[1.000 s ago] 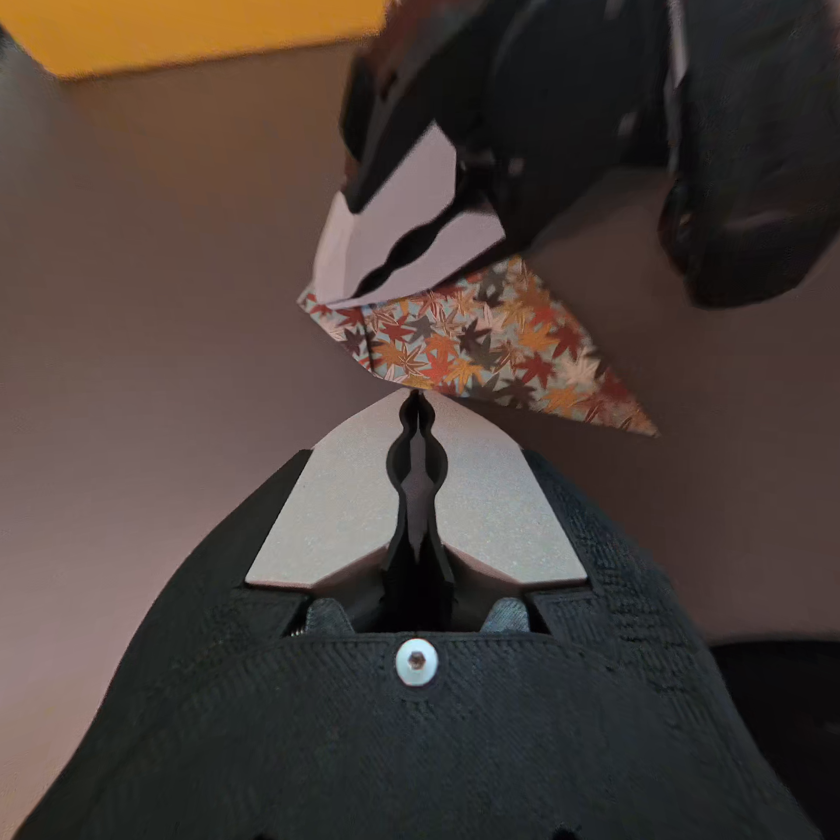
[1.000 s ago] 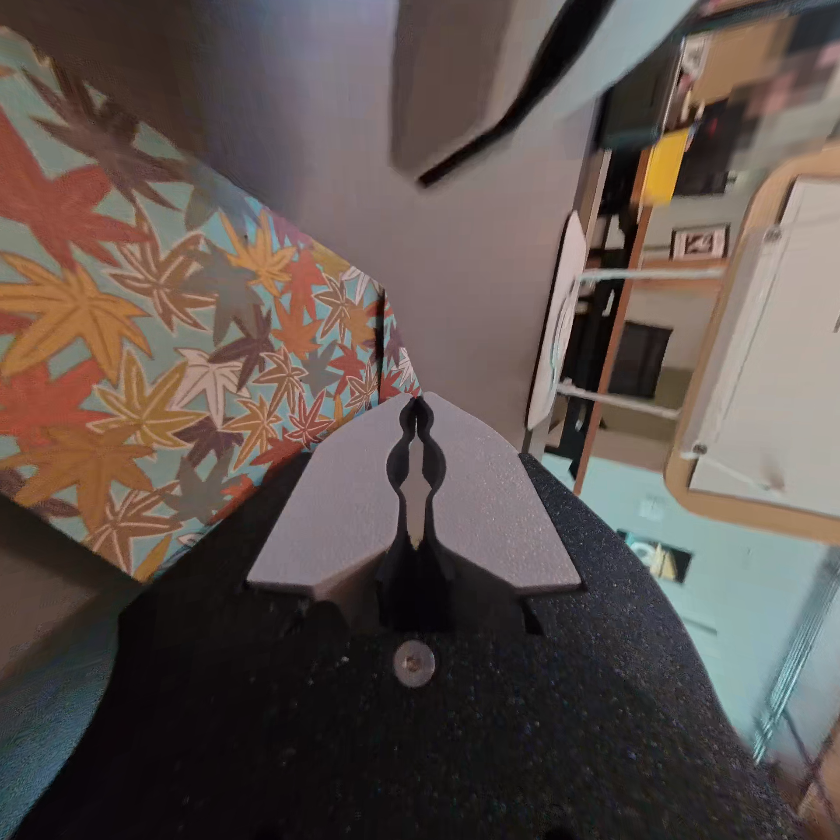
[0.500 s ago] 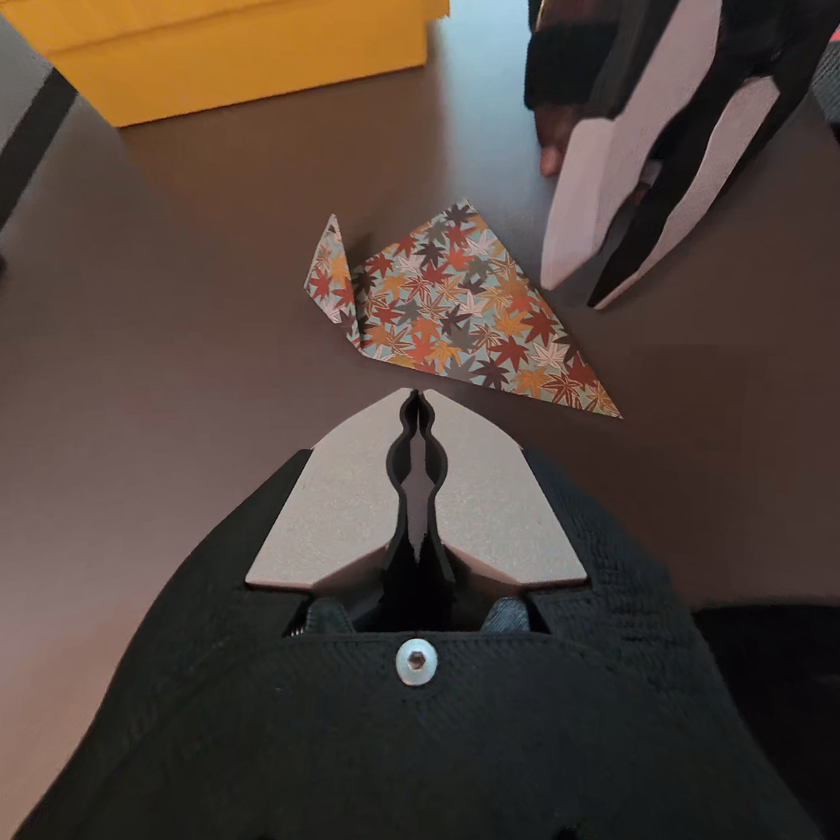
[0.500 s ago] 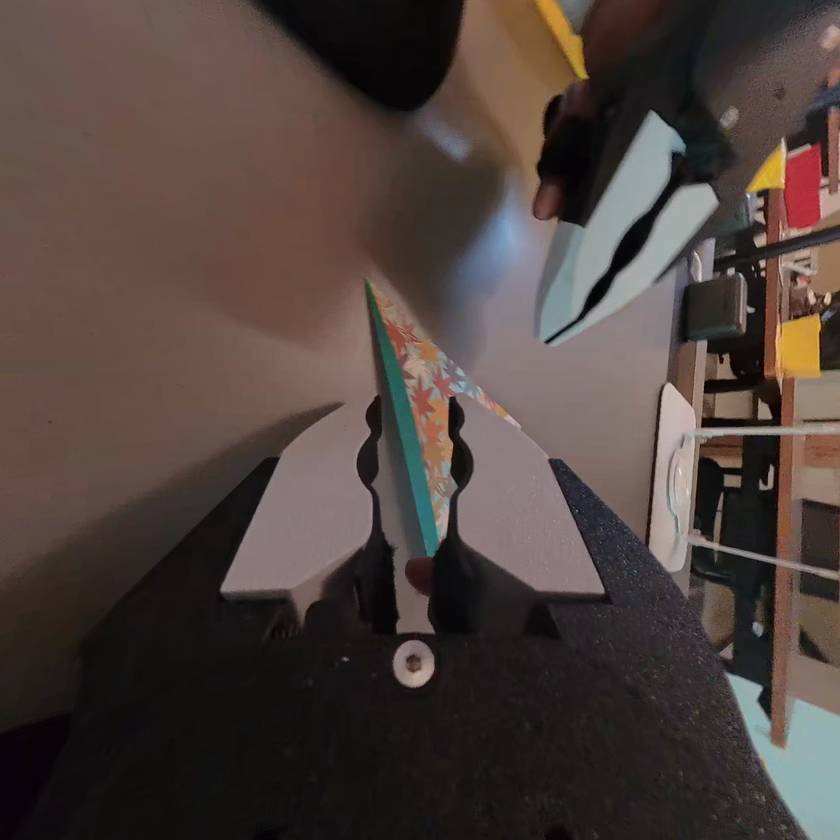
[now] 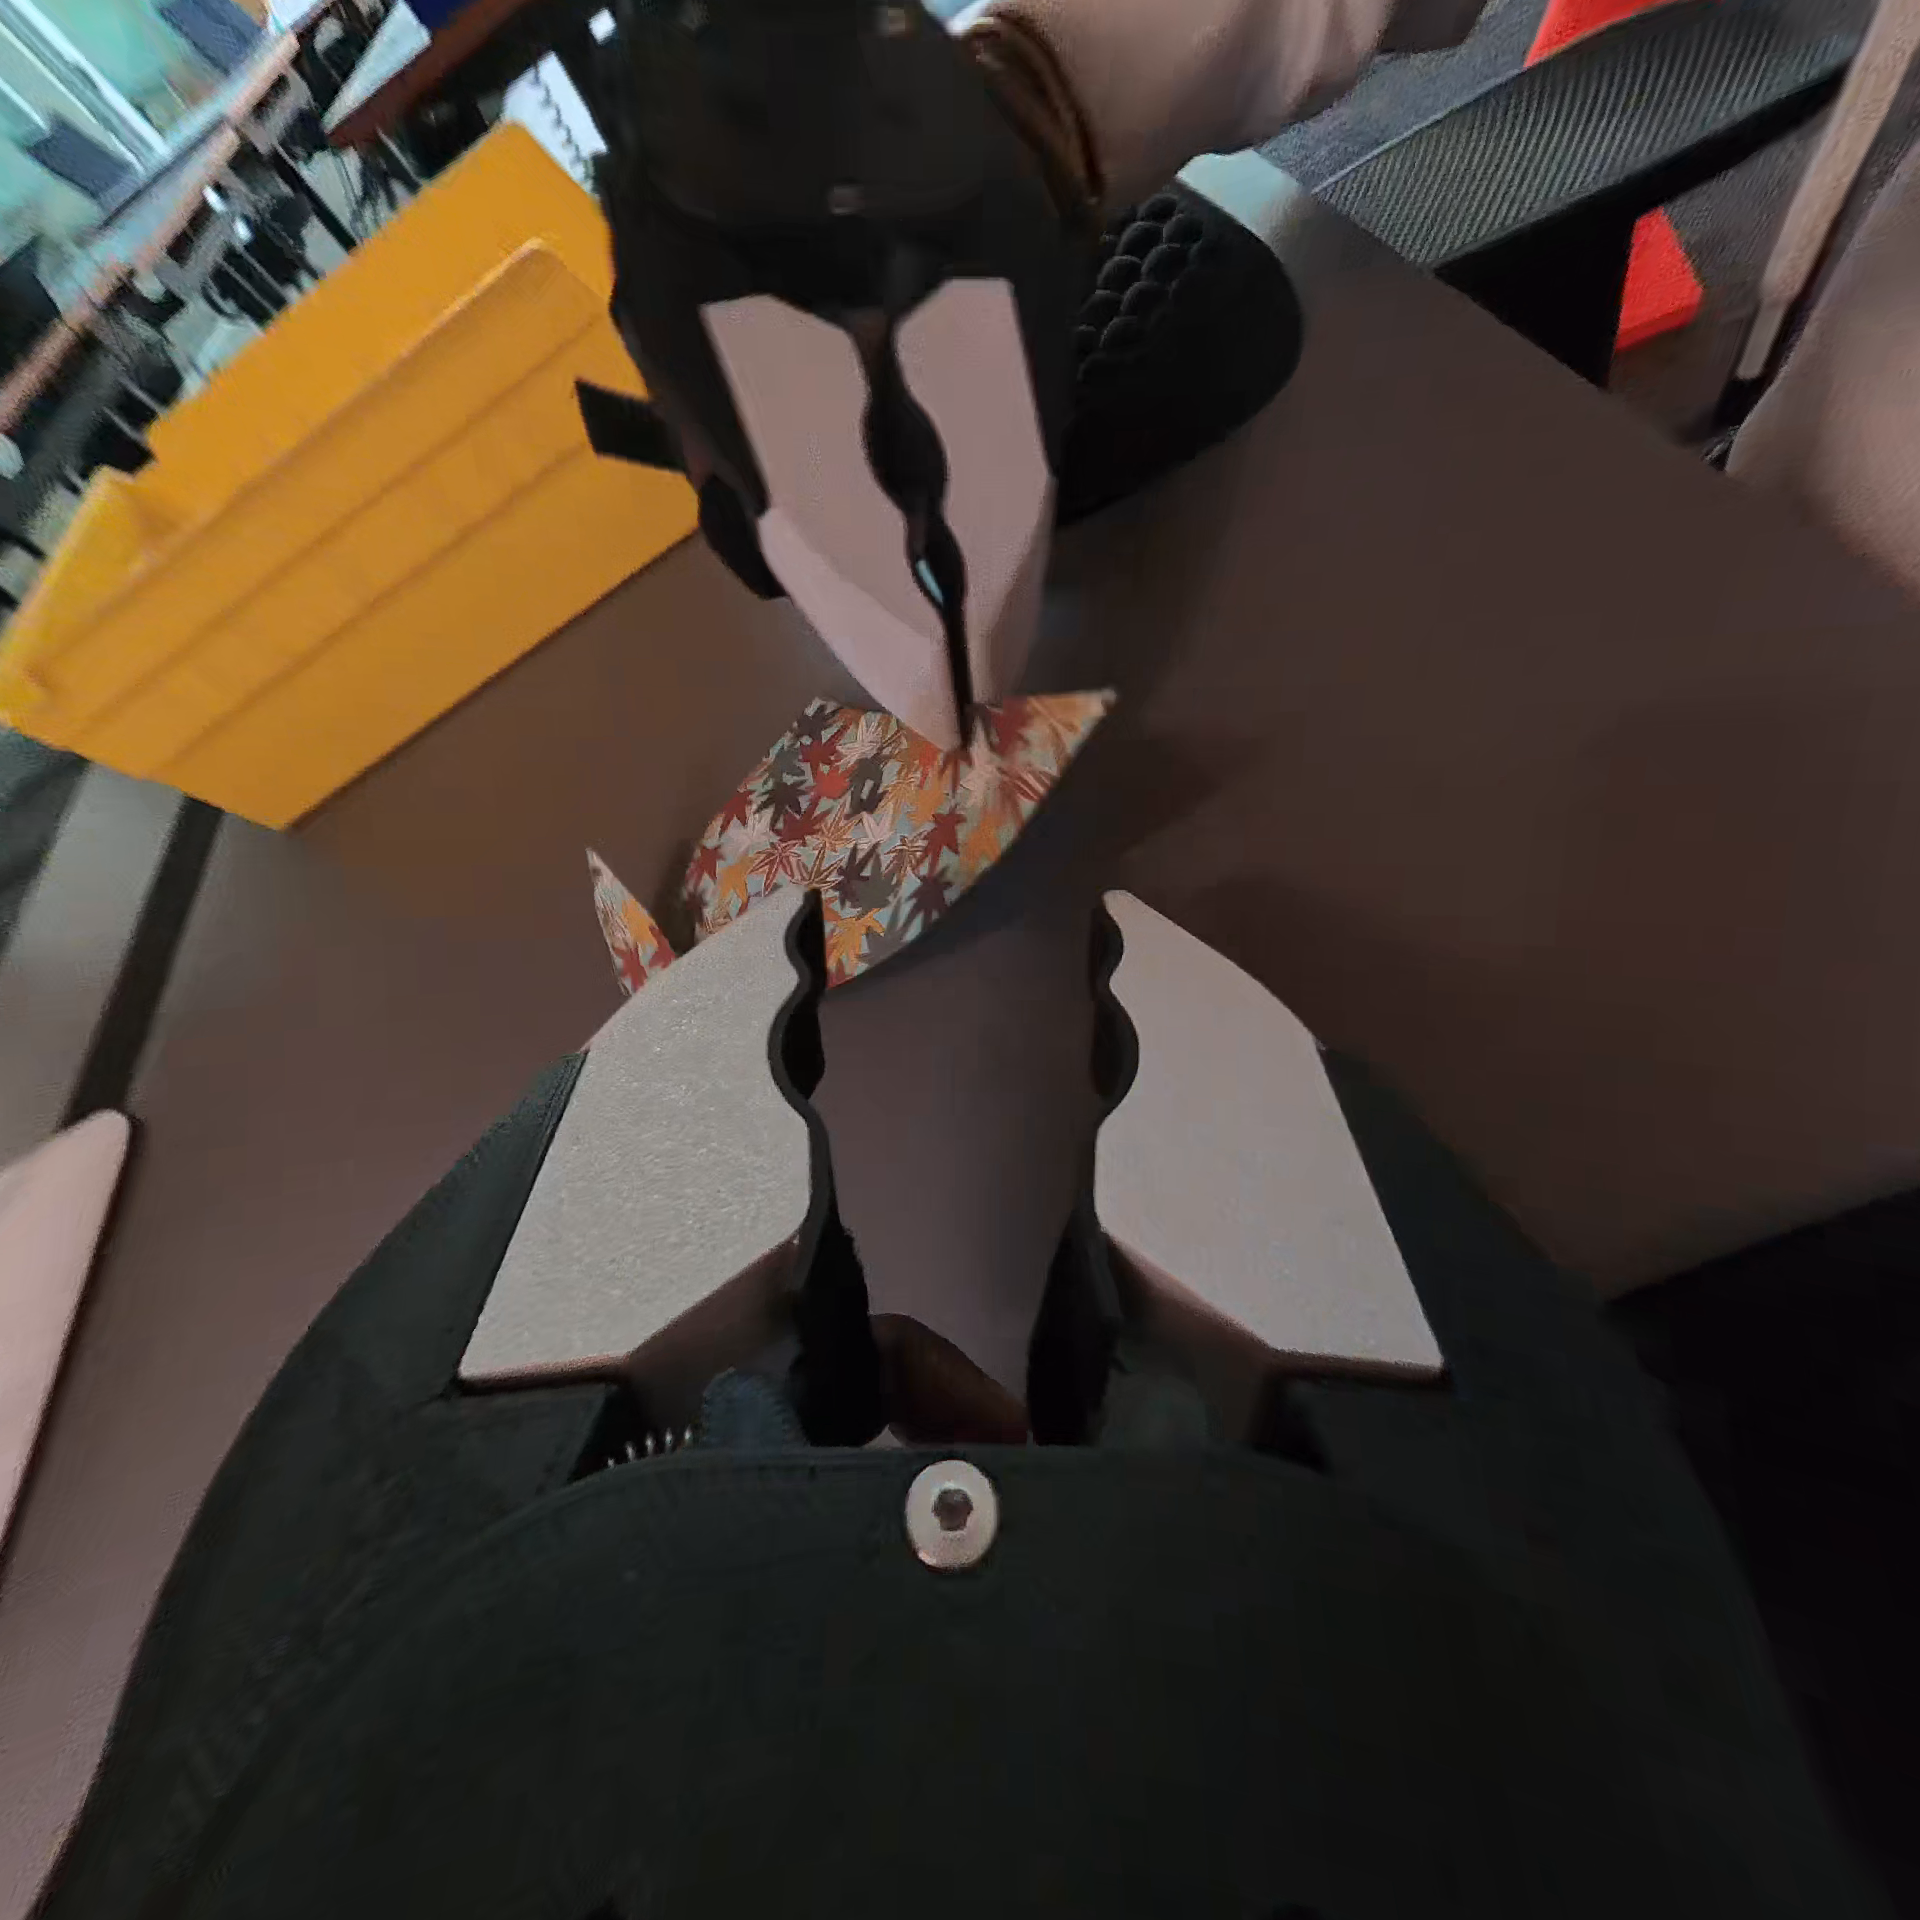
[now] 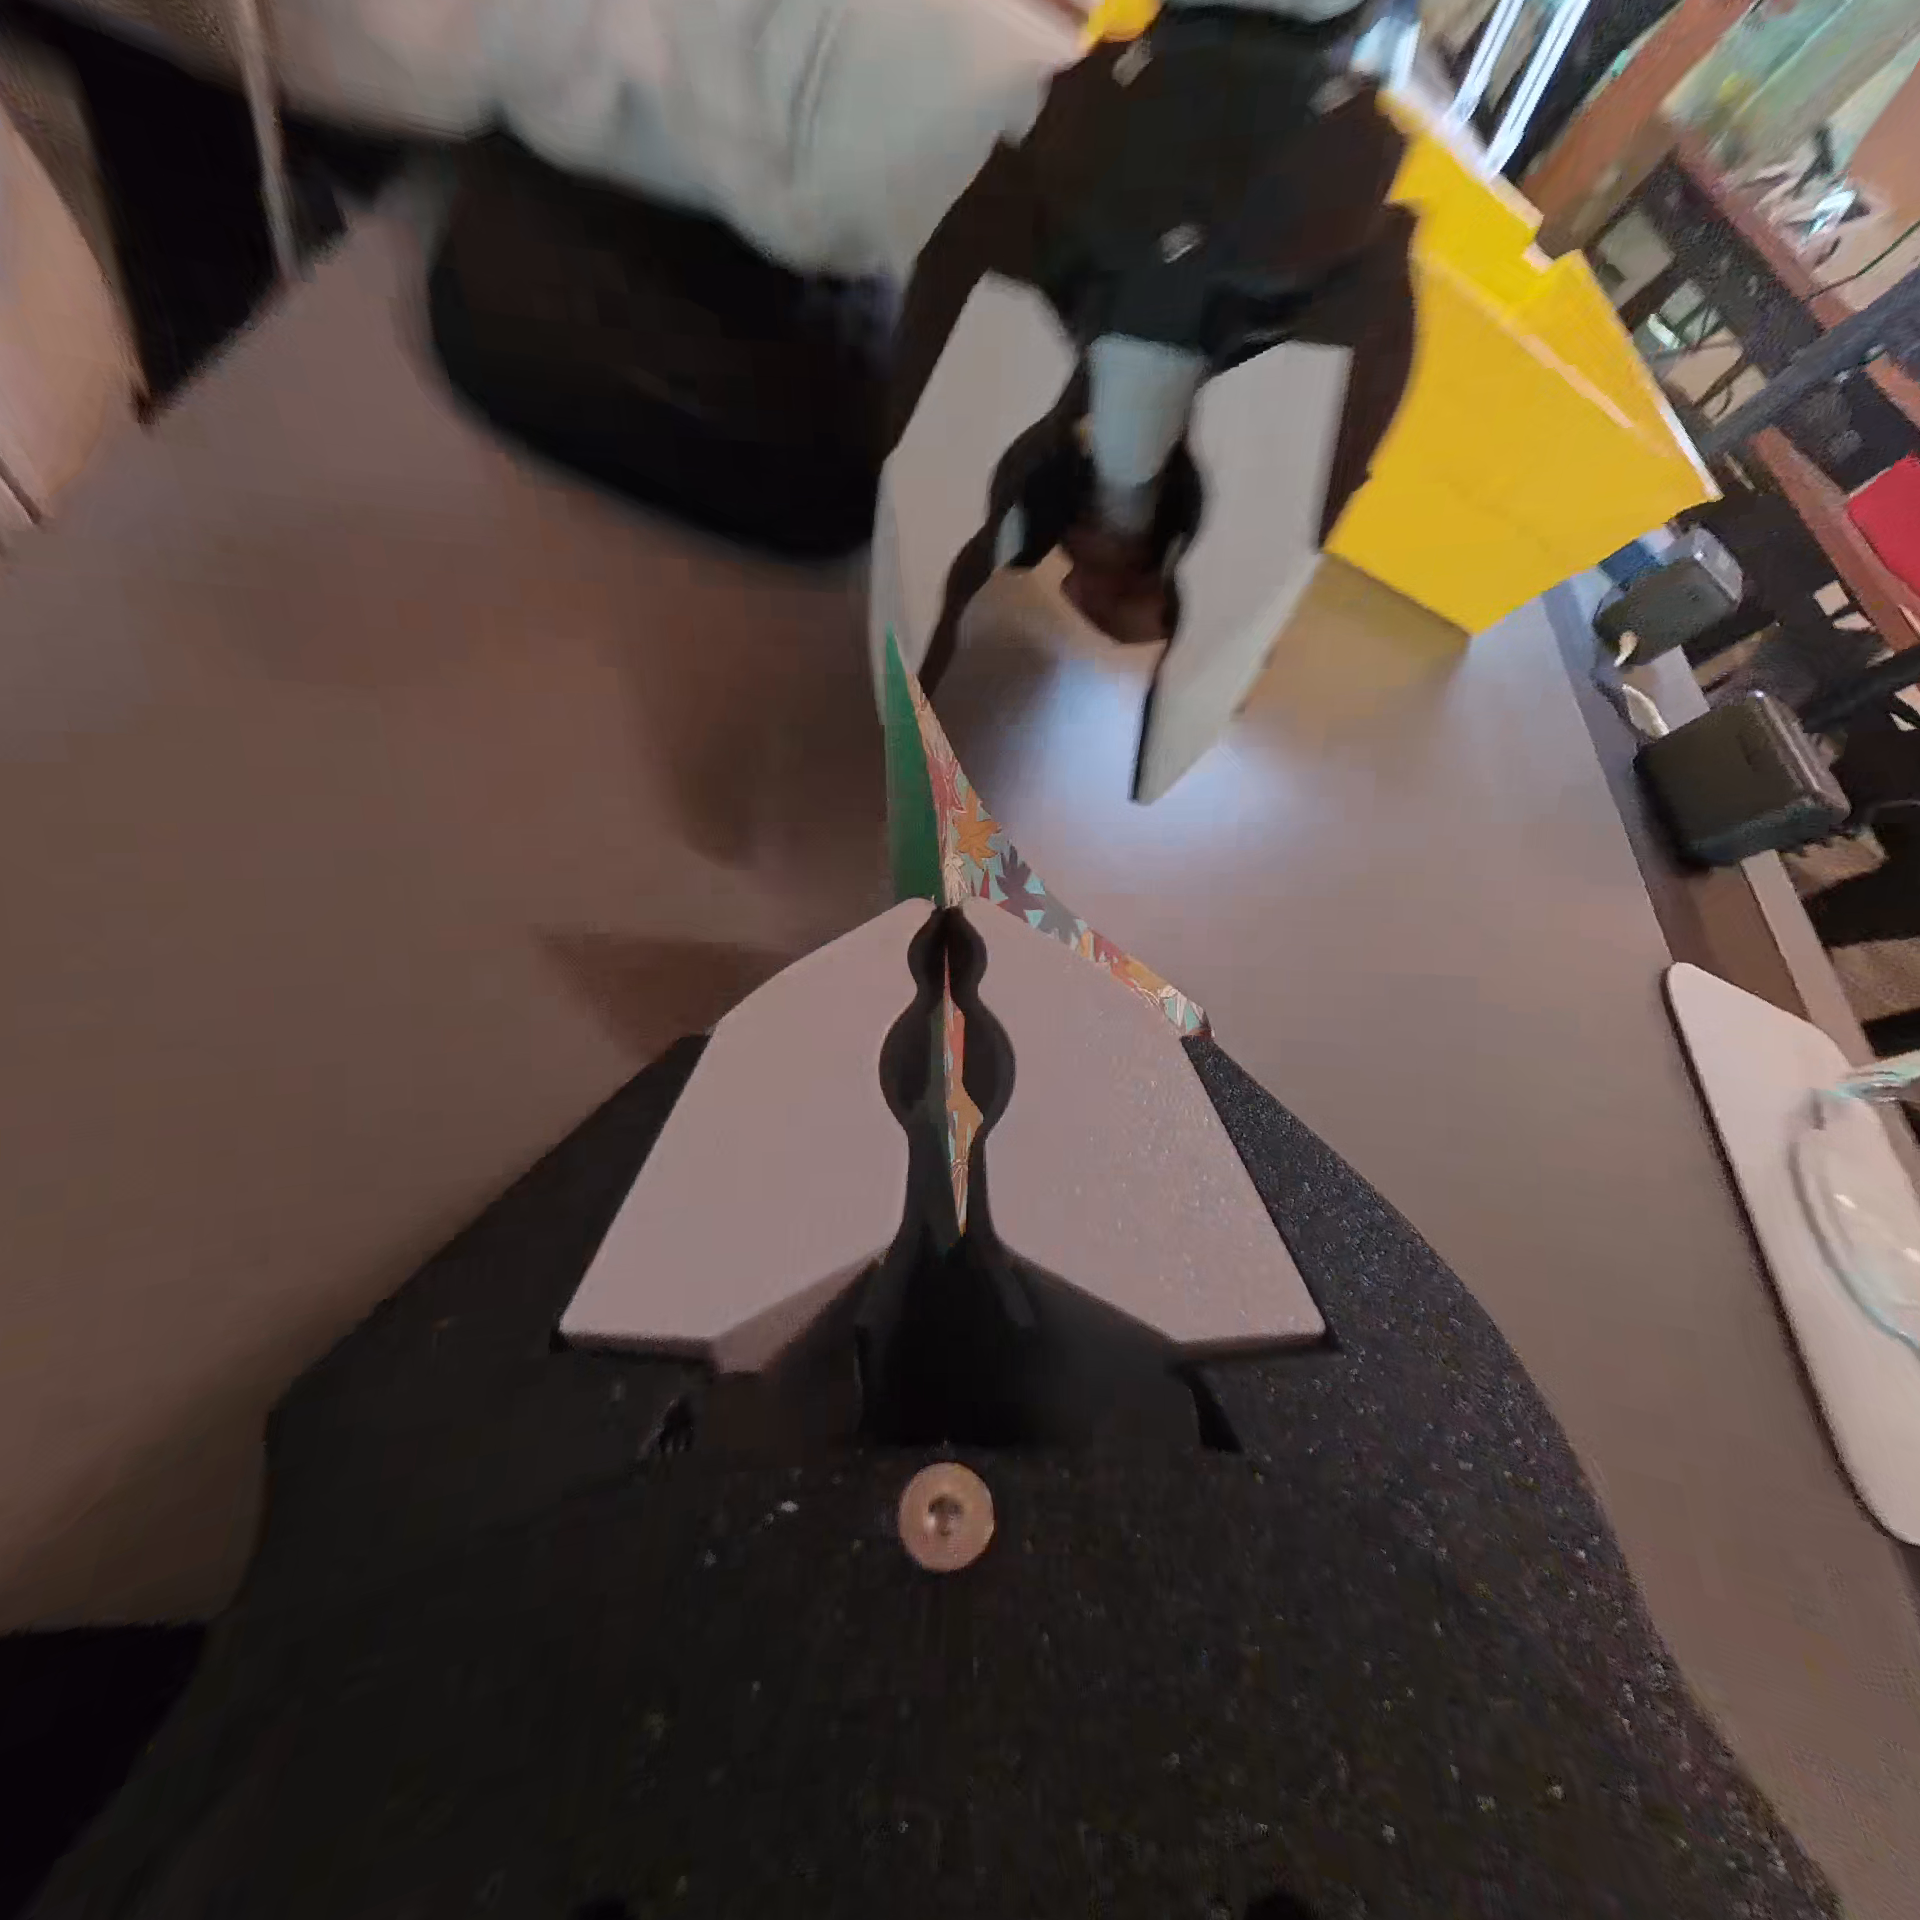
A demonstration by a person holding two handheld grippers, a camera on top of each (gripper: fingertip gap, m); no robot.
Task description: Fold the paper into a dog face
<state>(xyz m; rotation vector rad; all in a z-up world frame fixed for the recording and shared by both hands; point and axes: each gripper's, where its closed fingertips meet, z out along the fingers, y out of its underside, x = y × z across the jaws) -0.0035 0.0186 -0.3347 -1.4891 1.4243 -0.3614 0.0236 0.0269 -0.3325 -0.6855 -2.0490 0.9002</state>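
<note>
The right gripper [image 6: 943,920], grey-fingered on a black body, is clamped on one corner of the folded leaf-patterned origami paper [image 5: 883,821], holding it lifted off the brown table [image 5: 1455,831] at the centre of the left wrist view. The left gripper [image 5: 951,914] stands with its jaws wide and empty, its left finger overlapping the paper's near lower edge. The paper's long axis runs from lower left to upper right in that view, so its free tip [image 5: 623,925], low and left, lies nearest the left gripper, which probably takes it next.
</note>
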